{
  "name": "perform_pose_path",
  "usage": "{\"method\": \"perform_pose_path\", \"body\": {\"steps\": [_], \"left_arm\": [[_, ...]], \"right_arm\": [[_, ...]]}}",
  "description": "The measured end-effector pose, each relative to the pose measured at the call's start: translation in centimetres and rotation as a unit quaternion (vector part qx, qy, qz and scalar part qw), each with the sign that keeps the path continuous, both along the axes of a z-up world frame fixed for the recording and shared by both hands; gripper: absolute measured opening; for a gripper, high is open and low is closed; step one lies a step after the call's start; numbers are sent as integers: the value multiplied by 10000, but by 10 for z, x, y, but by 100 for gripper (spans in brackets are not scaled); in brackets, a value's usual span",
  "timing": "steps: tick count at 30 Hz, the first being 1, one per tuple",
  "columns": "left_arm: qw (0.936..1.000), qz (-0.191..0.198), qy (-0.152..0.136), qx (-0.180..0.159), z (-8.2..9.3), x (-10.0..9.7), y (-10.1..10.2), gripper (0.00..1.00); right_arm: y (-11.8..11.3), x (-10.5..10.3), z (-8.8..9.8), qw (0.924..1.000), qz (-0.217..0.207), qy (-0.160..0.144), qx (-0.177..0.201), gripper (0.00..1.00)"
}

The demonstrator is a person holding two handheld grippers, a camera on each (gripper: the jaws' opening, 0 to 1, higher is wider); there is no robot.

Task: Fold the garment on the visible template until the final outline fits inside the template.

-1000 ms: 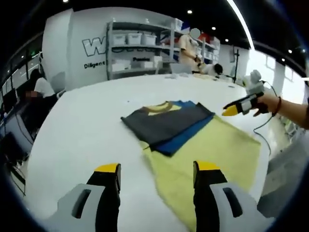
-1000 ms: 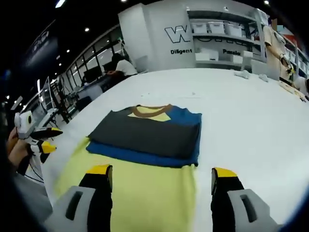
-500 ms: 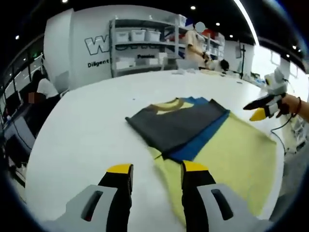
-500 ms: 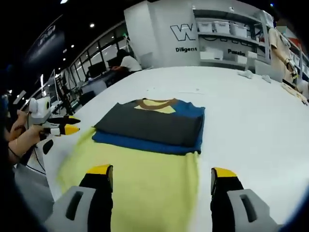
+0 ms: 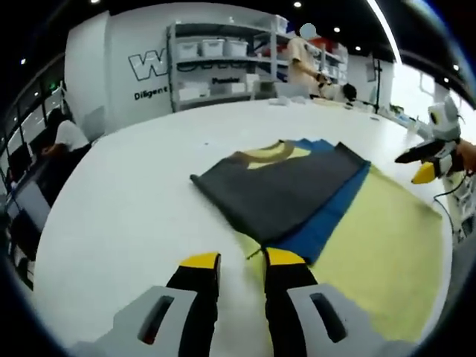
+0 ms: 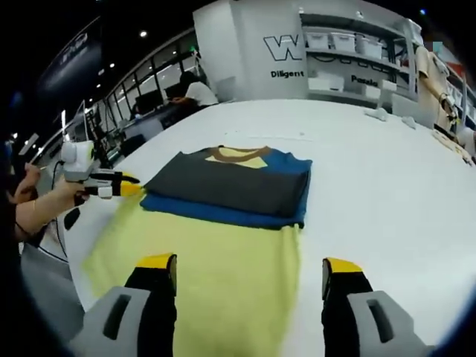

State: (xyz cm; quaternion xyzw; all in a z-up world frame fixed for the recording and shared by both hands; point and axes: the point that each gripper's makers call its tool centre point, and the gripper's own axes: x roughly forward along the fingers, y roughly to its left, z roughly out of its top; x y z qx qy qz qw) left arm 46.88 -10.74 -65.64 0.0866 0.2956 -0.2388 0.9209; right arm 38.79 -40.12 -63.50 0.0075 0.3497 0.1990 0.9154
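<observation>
A colour-block shirt lies on the white table [image 5: 126,216]. Its dark grey and blue top half [image 5: 290,186] [image 6: 230,186], brown collar showing, is folded back over the yellow lower half [image 5: 372,245] [image 6: 216,260]. My left gripper [image 5: 242,262] hovers low at the yellow cloth's side edge, its jaws drawn close with a narrow gap and nothing between them; in the right gripper view the left gripper [image 6: 128,184] sits at that edge in a hand. My right gripper [image 6: 249,268] stands wide open over the yellow hem, holding nothing. In the left gripper view the right gripper [image 5: 422,165] hangs past the far side.
Bare white table [image 6: 387,186] surrounds the shirt; its near edge drops off beside the yellow cloth. Shelves with white bins [image 5: 216,67] line the back wall. One person stands near the shelves [image 5: 301,63] and another sits at desks beyond the table [image 5: 63,137].
My left gripper's jaws have narrowed from wide open to a small gap while it came in lower toward the yellow cloth's edge. The right gripper stayed wide open. The shirt has not moved.
</observation>
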Motion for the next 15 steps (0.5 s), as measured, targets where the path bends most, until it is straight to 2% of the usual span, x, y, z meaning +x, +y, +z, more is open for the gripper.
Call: {"method": "perform_pose_path", "body": {"steps": [3,9,15], "left_arm": [[10000,-14,38,63,-4,0,0,13],[9997,-86,130,182,-9,-4,1,1],[9994,-72,111,326,-12,-2,6,0]], "right_arm": [[-1,0,0,10000,-4,-5,2,77],[-2,-3,-4,10000,-16,64,14,77],[1,-5,-5,10000,2,84,35,77]]}}
